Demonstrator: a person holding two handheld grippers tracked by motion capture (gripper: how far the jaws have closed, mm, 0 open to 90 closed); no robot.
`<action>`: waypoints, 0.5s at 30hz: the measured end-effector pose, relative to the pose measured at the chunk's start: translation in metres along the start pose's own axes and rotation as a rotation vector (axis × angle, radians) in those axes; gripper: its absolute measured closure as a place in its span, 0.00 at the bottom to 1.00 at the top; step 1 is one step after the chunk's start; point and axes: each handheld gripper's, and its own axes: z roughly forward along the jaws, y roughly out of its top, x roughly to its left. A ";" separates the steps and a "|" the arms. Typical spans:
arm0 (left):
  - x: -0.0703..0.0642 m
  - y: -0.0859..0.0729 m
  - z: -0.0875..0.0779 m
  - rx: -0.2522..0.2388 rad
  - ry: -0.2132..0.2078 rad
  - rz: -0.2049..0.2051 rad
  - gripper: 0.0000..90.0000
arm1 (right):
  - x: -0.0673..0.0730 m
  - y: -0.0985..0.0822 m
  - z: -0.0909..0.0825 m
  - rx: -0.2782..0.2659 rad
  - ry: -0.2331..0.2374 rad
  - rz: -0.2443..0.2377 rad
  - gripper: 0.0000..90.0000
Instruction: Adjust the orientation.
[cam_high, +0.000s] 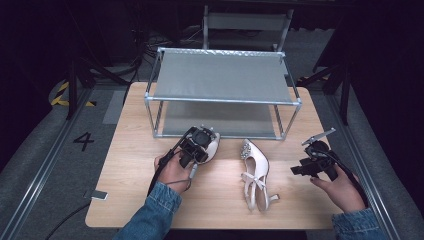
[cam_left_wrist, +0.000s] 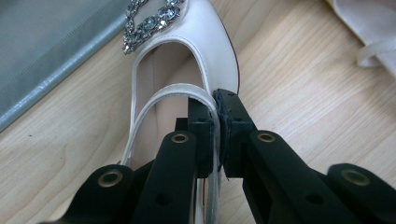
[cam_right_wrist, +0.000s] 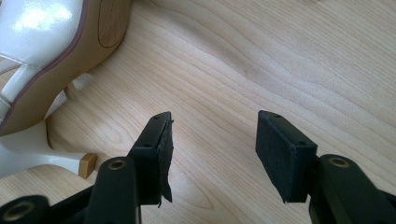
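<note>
A white heeled shoe (cam_left_wrist: 205, 51) with a jewelled buckle lies on the wooden table just in front of the rack. My left gripper (cam_left_wrist: 217, 135) is shut on its strap and side wall, the thin white strap pinched between the pads. From above, that gripper (cam_high: 201, 141) covers most of this shoe (cam_high: 215, 146). The second white shoe (cam_high: 256, 176) lies on its side mid-table, straps toward me. My right gripper (cam_high: 311, 162) hovers to its right, and its own view shows the gripper (cam_right_wrist: 212, 151) open over bare wood, with the shoe's sole and heel (cam_right_wrist: 44, 154) at left.
A two-shelf metal rack (cam_high: 222, 77) with grey fabric shelves stands at the table's far side; its lower shelf (cam_left_wrist: 42, 51) lies close beside the held shoe. A small flat device (cam_high: 99, 195) sits at the table's front left edge. A chair stands behind the rack.
</note>
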 end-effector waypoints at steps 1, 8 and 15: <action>0.001 0.002 -0.002 -0.008 0.002 -0.009 0.95 | 0.000 0.000 0.000 0.000 0.000 0.000 0.52; 0.012 0.009 -0.009 -0.073 0.034 -0.040 0.95 | -0.001 0.000 0.001 0.003 0.001 0.000 0.52; 0.025 0.018 -0.008 -0.129 0.058 -0.072 0.95 | -0.001 0.001 0.004 0.009 0.004 -0.001 0.52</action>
